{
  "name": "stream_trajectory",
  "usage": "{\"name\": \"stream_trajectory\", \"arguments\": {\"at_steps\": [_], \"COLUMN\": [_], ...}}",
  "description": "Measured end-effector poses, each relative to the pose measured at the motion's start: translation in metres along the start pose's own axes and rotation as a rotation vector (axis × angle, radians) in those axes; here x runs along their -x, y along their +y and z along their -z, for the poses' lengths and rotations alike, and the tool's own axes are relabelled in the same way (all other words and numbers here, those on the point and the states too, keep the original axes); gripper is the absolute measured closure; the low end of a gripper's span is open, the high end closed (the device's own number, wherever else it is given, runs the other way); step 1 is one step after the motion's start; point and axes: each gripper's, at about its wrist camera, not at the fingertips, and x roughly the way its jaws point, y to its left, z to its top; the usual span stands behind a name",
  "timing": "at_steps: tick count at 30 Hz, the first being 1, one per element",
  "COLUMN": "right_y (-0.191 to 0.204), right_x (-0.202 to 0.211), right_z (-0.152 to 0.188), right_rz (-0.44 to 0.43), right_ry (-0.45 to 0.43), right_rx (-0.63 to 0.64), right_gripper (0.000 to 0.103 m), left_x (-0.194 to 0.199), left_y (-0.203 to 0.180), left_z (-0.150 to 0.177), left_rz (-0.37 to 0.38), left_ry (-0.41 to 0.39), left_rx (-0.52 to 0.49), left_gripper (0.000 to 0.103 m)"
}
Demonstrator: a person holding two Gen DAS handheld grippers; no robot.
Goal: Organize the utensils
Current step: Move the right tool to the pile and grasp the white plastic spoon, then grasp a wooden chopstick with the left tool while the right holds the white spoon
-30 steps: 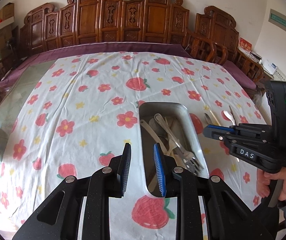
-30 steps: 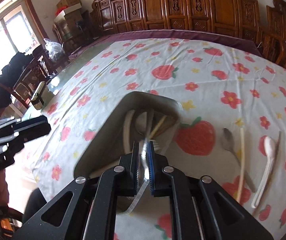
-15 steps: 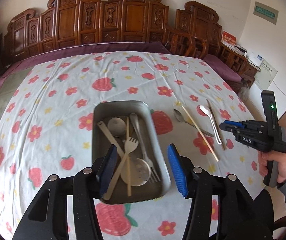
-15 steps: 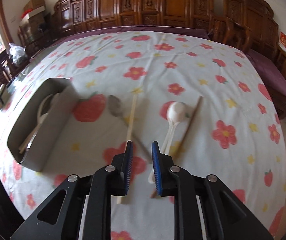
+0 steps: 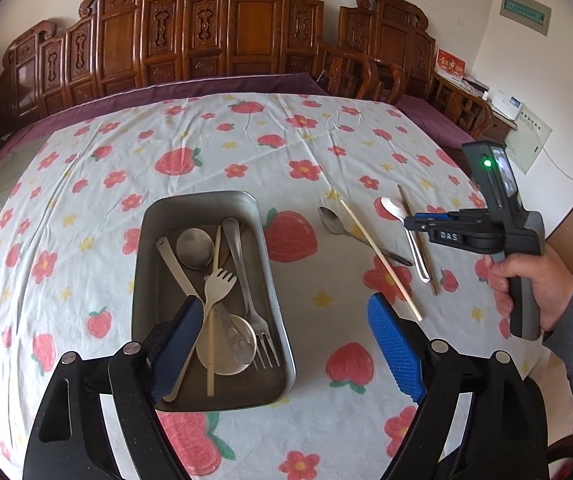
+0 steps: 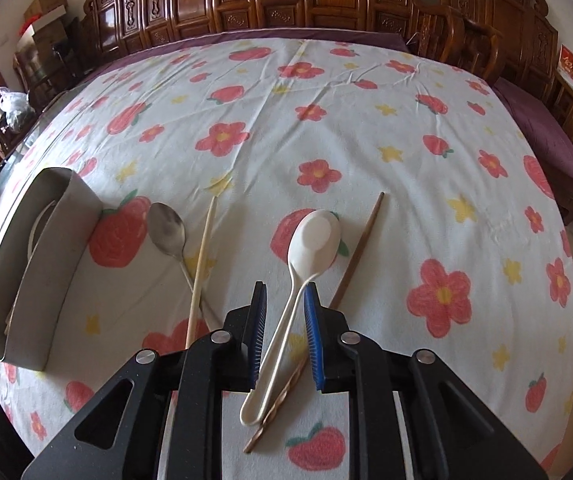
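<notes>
— Straddling the white spoon [image 6: 313, 240], are the right gripper [image 6: 284, 334] fingers squeezing it?
— No, they stand slightly apart around its handle, which lies on the desk [image 6: 326, 128].
— And the left gripper [image 5: 286, 344]?
— Its fingers have just been opening, wide and empty, above the tray [image 5: 148, 264] of utensils.

One metal tray [image 5: 148, 248], two loose spoons [image 6: 312, 240], two loose chopsticks [image 6: 202, 248], two forks [image 5: 218, 284] inside.
</notes>
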Motion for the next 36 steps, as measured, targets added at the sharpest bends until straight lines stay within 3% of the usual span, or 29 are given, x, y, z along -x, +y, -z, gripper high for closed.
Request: {"name": "stream_trajectory", "arguments": {"at_steps": [10, 12, 15, 29, 36], "right_y": [0.003, 0.004, 0.006, 0.008, -0.008], "right_x": [-0.022, -0.021, -0.015, 0.094, 0.120], "right_z": [0.004, 0.005, 0.008, 0.067, 0.101], "right_rz": [0.035, 0.029, 0.020, -0.055, -0.050], "right_ry": [0.044, 0.040, 0.031, -0.103, -0.123], "right_rx": [-0.021, -0.023, -0.025, -0.045, -0.088], "right_gripper": [0.082, 0.093, 0.095, 0.095, 0.095], "left_x": [-0.007, -0.008, -0.008, -0.020, -0.046], "left_y": [-0.014, -0.018, -0.023, -0.065, -0.095], "left_z": [0.001, 0.002, 0.002, 0.005, 0.009], "left_rz": [-0.007, -0.010, -0.017, 0.004, 0.026], "left_ry": [0.022, 0.027, 0.029, 0.042, 0.067], "left_rx": [-0.031, -0.040, -0.049, -0.086, -0.103], "left_gripper": [0.022, 0.022, 0.022, 0.022, 0.022]}}
